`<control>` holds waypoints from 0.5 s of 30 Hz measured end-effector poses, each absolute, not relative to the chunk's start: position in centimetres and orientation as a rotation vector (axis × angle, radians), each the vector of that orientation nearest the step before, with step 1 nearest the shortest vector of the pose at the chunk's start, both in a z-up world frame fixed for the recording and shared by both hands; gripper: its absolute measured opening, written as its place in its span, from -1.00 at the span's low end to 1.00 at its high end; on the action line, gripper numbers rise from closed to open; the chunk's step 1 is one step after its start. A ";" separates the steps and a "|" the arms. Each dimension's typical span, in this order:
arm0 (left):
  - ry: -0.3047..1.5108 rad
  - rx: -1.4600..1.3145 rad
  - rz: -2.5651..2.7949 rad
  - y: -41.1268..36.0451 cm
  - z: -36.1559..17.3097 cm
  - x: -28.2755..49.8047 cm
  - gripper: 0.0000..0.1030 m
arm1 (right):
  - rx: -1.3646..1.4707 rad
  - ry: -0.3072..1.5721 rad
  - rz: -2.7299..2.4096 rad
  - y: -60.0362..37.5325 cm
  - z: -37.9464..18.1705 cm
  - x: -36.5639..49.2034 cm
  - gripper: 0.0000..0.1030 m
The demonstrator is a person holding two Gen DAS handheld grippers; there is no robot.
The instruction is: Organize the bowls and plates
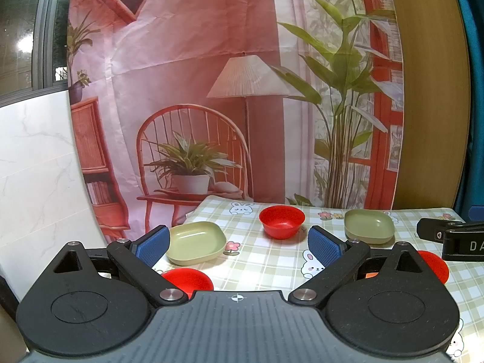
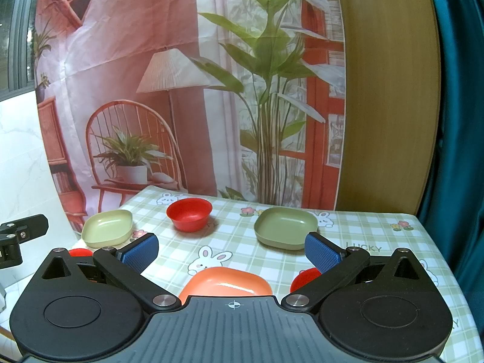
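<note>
Both grippers spread wide, nothing between the pads: left gripper (image 1: pixel 239 242), right gripper (image 2: pixel 231 252). Red bowl (image 2: pixel 189 214) mid-desk toward the back edge, bare cloth around it. Pale green plate (image 2: pixel 107 232) at the desk's (image 2: pixel 378 230) left edge; darker green plate (image 2: pixel 286 231) right of centre. Orange plate (image 2: pixel 227 282) just under the right gripper

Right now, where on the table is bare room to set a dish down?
Bare cloth lies between the far red bowl and right green plate, and along the right edge beyond that plate. Crowded near the front: orange plate and two red bowls beside it.
</note>
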State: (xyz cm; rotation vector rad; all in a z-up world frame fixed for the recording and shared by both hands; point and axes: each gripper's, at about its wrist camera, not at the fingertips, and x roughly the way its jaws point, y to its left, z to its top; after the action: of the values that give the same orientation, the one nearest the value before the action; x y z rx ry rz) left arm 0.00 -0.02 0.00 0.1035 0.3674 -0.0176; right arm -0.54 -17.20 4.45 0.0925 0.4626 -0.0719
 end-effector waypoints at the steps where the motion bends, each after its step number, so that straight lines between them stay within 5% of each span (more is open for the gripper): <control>1: 0.367 0.104 -0.018 0.0 0.0 0.0 0.92 | 0.092 0.462 -0.072 -17.2 4.4 -0.5 0.99; 15: 0.370 0.105 -0.019 0.1 0.2 0.0 0.92 | 0.093 0.459 -0.073 -17.2 4.5 -0.6 0.99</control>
State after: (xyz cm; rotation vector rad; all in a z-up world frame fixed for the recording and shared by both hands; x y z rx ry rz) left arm 0.00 0.09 0.18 0.1053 0.3696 -0.0193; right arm -0.60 -17.21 4.47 0.0934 0.4592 -0.0731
